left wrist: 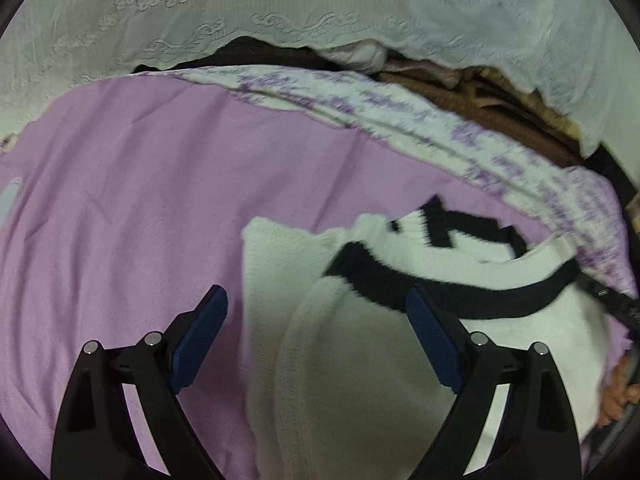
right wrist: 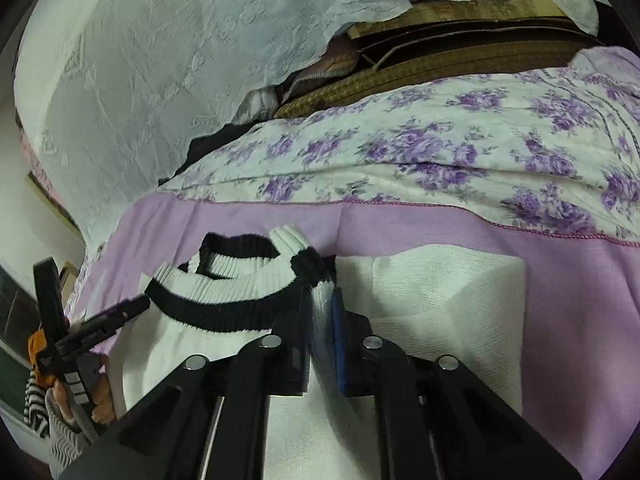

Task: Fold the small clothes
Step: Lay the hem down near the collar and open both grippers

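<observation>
A white knit sweater (left wrist: 360, 360) with a black-trimmed ribbed collar (left wrist: 432, 292) lies partly folded on a lilac sheet (left wrist: 120, 208). My left gripper (left wrist: 316, 316) is open above it, one blue pad over the sheet and the other over the collar, neither pressing on the knit. In the right wrist view my right gripper (right wrist: 322, 316) is shut on a pinch of the white sweater (right wrist: 440, 288) just below the collar (right wrist: 224, 308). The left gripper (right wrist: 90, 292) shows at the left there, open and held in a hand (right wrist: 64, 396).
A floral purple-and-white sheet (right wrist: 440, 152) lies beyond the lilac one. Behind it hangs a white lace cloth (right wrist: 160, 80) over brown woven mats and cardboard (right wrist: 440, 64). One of the right gripper's fingers (left wrist: 612, 300) and a hand (left wrist: 616, 396) are at the right edge of the left wrist view.
</observation>
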